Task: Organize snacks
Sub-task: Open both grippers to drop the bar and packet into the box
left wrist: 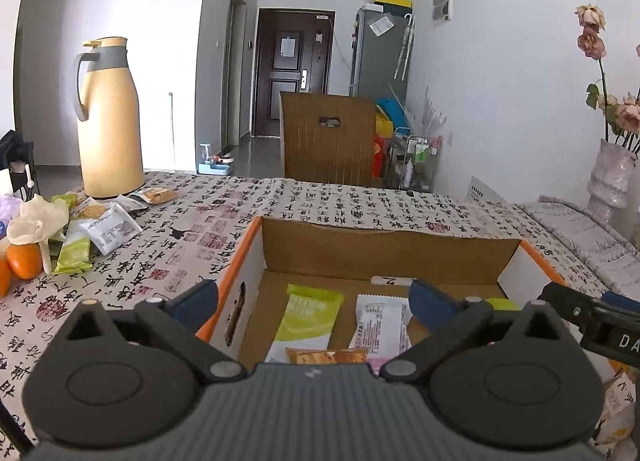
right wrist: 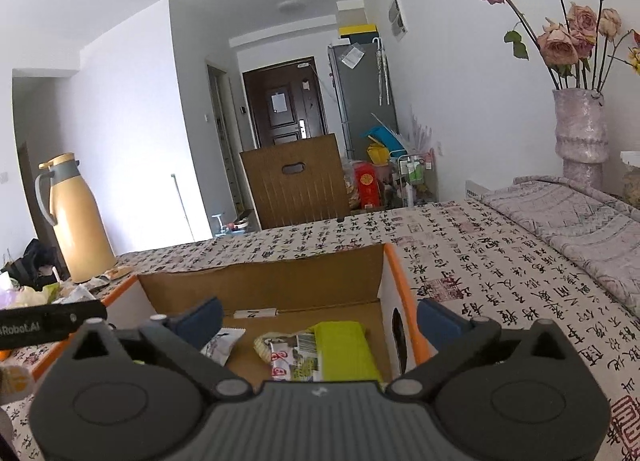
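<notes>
Open orange-edged cardboard box (left wrist: pixel 384 249) at lower centre on the calligraphy-print worktop (left wrist: pixel 320 201), green (left wrist: pixel 308 315) and white snack packets (left wrist: pixel 380 325) lying flat inside, more snack packets (left wrist: pixel 108 221) at left by a yellow thermos jug (left wrist: pixel 108 121), left hand-held gripper (left wrist: pixel 314 297) and right hand-held gripper (right wrist: pixel 320 319) both spread apart, empty, over the box.

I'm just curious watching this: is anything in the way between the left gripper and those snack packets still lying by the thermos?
Nothing visible blocks it. Open patterned tablecloth lies between the left gripper and the loose snack packets beside the tall yellow thermos.
</notes>
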Motion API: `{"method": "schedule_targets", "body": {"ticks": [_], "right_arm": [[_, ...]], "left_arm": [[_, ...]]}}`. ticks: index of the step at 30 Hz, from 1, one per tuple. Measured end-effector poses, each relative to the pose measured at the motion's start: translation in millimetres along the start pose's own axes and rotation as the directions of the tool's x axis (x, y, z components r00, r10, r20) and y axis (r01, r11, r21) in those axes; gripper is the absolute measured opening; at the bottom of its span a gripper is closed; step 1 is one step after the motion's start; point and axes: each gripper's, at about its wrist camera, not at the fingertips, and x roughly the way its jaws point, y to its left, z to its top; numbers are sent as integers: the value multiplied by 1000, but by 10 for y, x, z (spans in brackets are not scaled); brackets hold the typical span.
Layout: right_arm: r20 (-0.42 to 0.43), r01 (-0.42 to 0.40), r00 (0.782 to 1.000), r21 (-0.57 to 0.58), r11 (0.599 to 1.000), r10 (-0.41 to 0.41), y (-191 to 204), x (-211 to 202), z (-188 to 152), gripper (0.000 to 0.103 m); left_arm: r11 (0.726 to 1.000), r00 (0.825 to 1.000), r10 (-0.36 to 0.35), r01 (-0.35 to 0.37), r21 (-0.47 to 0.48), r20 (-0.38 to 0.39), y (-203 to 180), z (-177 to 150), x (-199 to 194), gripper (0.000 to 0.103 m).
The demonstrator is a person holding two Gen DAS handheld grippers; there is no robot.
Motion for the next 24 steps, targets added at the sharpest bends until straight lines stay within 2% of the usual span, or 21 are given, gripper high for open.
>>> {"method": "schedule_targets", "body": {"ticks": [8,14,24], "right_arm": [[18,8,1000,1,1000,-8,5,-60,69,103],[47,1,999,-14,1000,-1,50,-270,148,103],[40,-12,999,-31,999,13,158,-672,85,103]], "left_arm": [[1000,1000,-11,11,0,-1,-26,28,-82,103],[1000,1000,-23,23,14,11,-64,80,-257,103],[999,999,-31,30,29,26,-16,18,-641,103]]}}
